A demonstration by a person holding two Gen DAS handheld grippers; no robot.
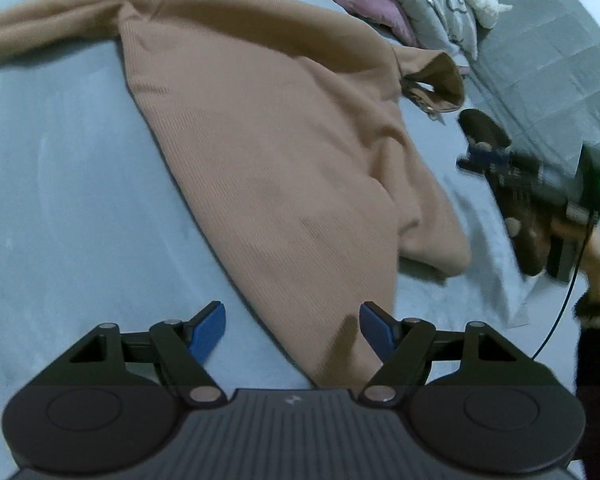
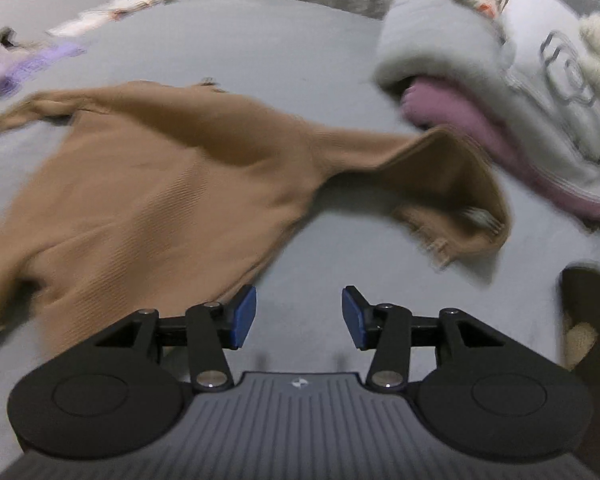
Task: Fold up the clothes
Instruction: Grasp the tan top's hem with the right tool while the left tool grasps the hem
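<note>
Left tool and right tool both gape empty.

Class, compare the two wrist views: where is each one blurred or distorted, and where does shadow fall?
Left wrist view: fisheye bends the bed; the sweater is fairly sharp, the right gripper smeared; a shadow lies on the hem by the left gripper. Right wrist view: sweater and bedding pile blur throughout; only the gripper is crisp.
</note>
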